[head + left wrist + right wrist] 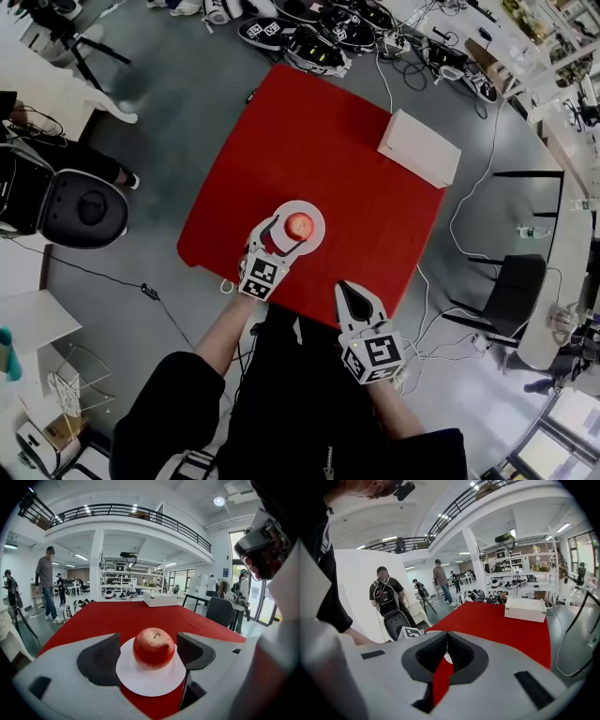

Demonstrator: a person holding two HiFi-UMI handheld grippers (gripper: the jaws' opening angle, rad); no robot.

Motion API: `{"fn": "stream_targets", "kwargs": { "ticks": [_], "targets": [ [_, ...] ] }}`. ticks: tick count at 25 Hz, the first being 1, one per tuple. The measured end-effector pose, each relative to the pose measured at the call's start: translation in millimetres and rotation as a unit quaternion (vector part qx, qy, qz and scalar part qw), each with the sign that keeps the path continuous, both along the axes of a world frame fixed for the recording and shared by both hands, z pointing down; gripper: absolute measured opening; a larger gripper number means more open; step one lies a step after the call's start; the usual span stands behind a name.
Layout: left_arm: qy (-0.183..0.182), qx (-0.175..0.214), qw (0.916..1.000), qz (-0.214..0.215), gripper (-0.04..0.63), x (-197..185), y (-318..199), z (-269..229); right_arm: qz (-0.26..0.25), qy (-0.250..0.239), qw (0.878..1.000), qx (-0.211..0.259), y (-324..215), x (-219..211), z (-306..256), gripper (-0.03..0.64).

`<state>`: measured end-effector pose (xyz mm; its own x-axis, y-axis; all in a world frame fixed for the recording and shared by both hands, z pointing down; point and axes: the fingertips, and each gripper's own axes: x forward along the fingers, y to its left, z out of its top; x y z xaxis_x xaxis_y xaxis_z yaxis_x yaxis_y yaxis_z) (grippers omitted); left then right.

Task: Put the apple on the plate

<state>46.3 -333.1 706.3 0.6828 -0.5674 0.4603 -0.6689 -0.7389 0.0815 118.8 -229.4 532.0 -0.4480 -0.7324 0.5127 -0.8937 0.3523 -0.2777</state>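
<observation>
**Apple on the plate, left jaws wide around it**

Your apple [153,648] stands upright, stem up, near the middle of the white plate [150,681], which lies on the red worktop [309,141] close to its 6 o'clock edge in the head view. Judged from this, the placing itself looks done.

Your left hand-held gripper [279,240] reaches in from the plate's 7 o'clock with its jaws spread wide. The apple sits between the 2 ribbed pads [101,658], but the left gripper view shows a gap on each side, so nothing is pressing on it and the plate alone carries it. That wide spread suits a clean exit: the pads can draw back toward you without brushing the fruit. An apple rolls easily, so pull straight back along the jaws and avoid sideways drift.

Your right hand-held gripper [447,637] hangs at the plate's 5 o'clock, over the near edge of the worktop, jaw tips together and empty. It is parked well apart from the plate, out of the left one's way.

The white box [419,147] at the plate's 1 o'clock plays no part here.
</observation>
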Motion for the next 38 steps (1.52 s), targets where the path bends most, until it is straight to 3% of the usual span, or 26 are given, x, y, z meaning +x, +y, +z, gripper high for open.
{"fn": "stream_targets", "kwargs": {
  "ticks": [9,13,15,18,20,26,32,38],
  "targets": [
    [0.032,0.021,0.9985,-0.038,0.347,-17,9,-66,-0.034,-0.020,0.999,0.012,-14,-11,-8,0.012],
    [0.047,0.027,0.9978,-0.038,0.212,-21,16,-96,-0.050,-0.034,0.998,0.016,-21,-18,-15,0.012],
    [0.037,0.039,0.9977,-0.040,0.161,-25,18,-108,-0.055,-0.038,0.998,0.015,-24,-21,-16,0.012],
    [0.020,0.052,0.9976,-0.041,0.030,-28,24,-122,-0.063,-0.046,0.997,0.018,-25,-23,-19,0.012],
    [0.019,0.051,0.9976,-0.042,0.006,-28,30,-130,-0.066,-0.051,0.996,0.022,-23,-23,-22,0.012],
    [0.044,0.060,0.9966,-0.035,0.006,-21,45,-176,-0.054,-0.050,0.996,0.044,-22,-16,-36,0.011],
    [0.038,0.087,0.9954,-0.016,0.005,-12,48,-207,-0.045,-0.049,0.995,0.080,-28,-12,-53,0.011],
    [0.039,0.088,0.9953,-0.015,0.006,-18,53,-217,-0.049,-0.044,0.994,0.092,-28,-13,-59,0.009]
  ]
}}
